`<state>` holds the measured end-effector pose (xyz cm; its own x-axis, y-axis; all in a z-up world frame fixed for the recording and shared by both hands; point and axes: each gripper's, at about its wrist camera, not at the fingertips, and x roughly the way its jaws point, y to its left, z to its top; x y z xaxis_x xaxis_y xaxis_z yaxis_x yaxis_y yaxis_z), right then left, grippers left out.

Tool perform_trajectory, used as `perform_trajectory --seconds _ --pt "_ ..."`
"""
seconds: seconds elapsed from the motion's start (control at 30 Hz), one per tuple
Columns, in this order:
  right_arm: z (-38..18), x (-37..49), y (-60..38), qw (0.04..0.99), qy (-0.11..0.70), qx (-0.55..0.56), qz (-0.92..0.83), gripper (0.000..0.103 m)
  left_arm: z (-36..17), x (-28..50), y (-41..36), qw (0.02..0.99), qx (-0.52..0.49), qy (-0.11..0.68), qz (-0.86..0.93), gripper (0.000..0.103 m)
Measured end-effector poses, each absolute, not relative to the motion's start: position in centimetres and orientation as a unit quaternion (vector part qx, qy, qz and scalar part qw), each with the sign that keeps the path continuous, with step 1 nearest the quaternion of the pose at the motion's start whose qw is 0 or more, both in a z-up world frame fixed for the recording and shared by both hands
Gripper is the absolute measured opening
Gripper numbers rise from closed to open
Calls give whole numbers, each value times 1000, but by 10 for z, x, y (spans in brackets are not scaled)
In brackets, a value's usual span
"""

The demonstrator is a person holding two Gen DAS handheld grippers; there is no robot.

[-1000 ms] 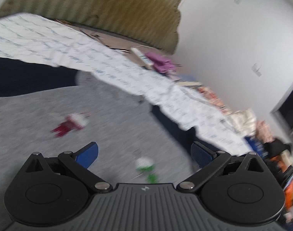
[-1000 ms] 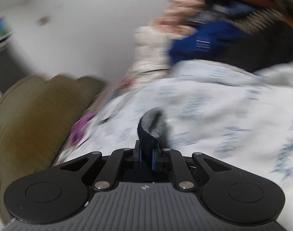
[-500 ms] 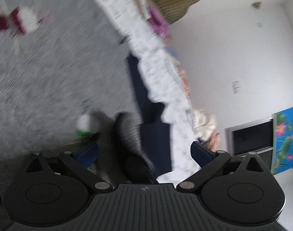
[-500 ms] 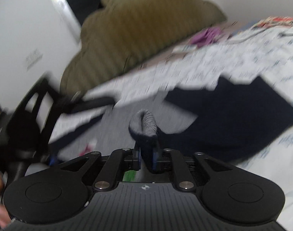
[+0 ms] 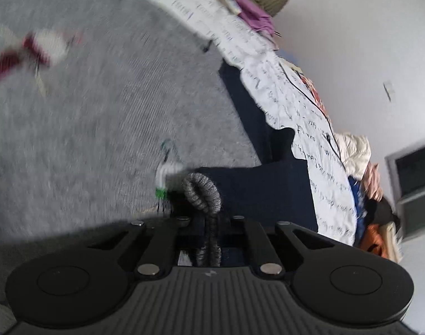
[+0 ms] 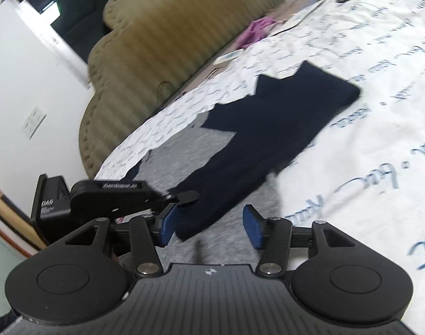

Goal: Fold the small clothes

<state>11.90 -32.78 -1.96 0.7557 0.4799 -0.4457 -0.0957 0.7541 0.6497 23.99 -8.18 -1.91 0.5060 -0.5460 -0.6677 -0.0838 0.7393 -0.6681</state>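
The left hand-held gripper (image 5: 211,219) is clamping a rolled grey sock (image 5: 202,192) above a grey garment (image 5: 100,117) on the bed (image 6: 380,111), while the right hand-held gripper (image 6: 209,227) is opening with nothing between its pads.

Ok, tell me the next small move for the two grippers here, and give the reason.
Probably draw the right gripper back and clear. Its jaws are opening with nothing between them, while the left gripper is shut on the dark grey sock above the grey garment. The sock looks handed over, so the left can lay it down alone.
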Motion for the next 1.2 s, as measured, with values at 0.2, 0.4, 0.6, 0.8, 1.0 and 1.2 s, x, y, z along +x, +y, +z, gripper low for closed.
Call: perform_trajectory --seconds 0.2,0.4,0.6,0.8,1.0,1.2 --pt "2 131 -358 896 272 322 142 64 36 249 -31 856 -263 421 -143 7" --pt "8 174 -382 890 273 342 128 68 44 268 74 860 -252 441 -51 7" --pt "-7 237 -384 874 315 350 120 68 29 257 131 852 -273 447 -11 7" --pt "-20 293 -355 877 357 302 112 68 29 255 128 859 -241 450 -15 7" --pt "-34 324 -334 871 390 273 123 42 30 269 133 861 -228 455 -4 7" --pt "-33 321 -331 878 381 256 134 10 17 267 137 857 -236 458 -5 7"
